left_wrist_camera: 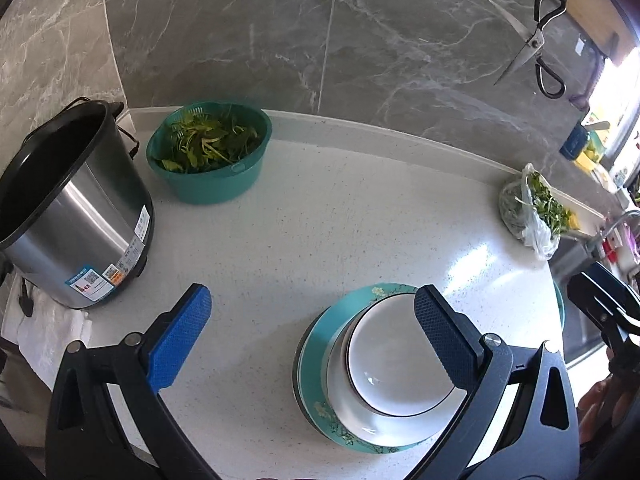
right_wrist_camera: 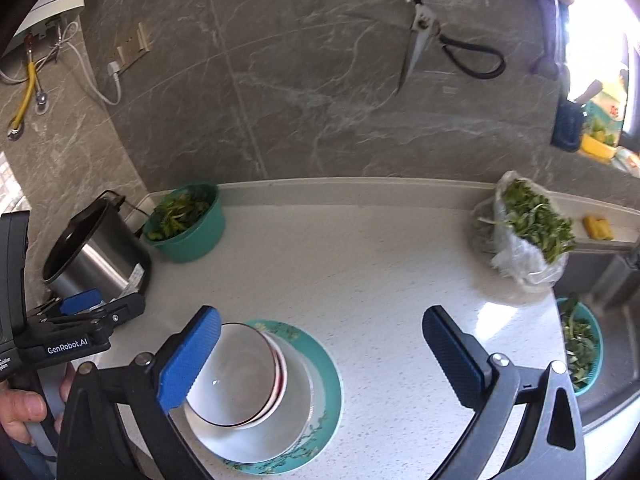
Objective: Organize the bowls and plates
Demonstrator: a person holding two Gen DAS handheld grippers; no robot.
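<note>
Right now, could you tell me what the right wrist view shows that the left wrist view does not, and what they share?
Only the right wrist view shows the wall socket, the yellow hose and the green basket in the sink.

Only the left wrist view shows the white cloth under the steel pot.

Both show the stacked bowls on the teal plate, the teal bowl of greens, the bag of greens, the hanging scissors, and both grippers open: left gripper, right gripper.
</note>
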